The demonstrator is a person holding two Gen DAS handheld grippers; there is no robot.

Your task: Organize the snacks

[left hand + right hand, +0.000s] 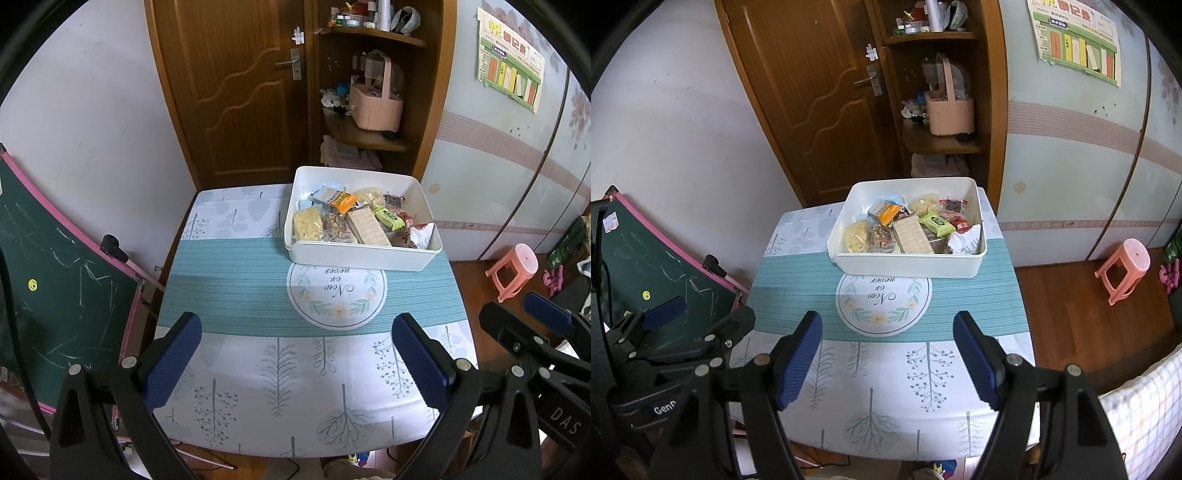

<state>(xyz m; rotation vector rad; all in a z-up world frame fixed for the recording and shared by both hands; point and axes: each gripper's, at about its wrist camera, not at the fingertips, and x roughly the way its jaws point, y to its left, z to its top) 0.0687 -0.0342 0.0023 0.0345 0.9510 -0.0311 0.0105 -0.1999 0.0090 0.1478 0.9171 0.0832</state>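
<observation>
A white plastic bin (364, 258) (905, 266) stands at the far right of the small table. It holds several wrapped snacks: a tan wafer pack (369, 227) (912, 233), a green packet (388, 218) (936, 223), an orange bag (341, 201) (886, 212) and a yellow cracker pack (307, 223) (857, 236). My left gripper (297, 328) hovers open over the near part of the table with nothing between its blue pads. My right gripper (888, 326) is open too, beside it to the right, also with nothing held, well short of the bin.
The table (236, 280) (798, 288) wears a tree-print cloth with a teal band and a round emblem. A green chalkboard (55, 280) (657, 277) leans at the left. A wooden door and corner shelf stand behind. A pink stool (513, 269) (1123, 267) sits on the floor right.
</observation>
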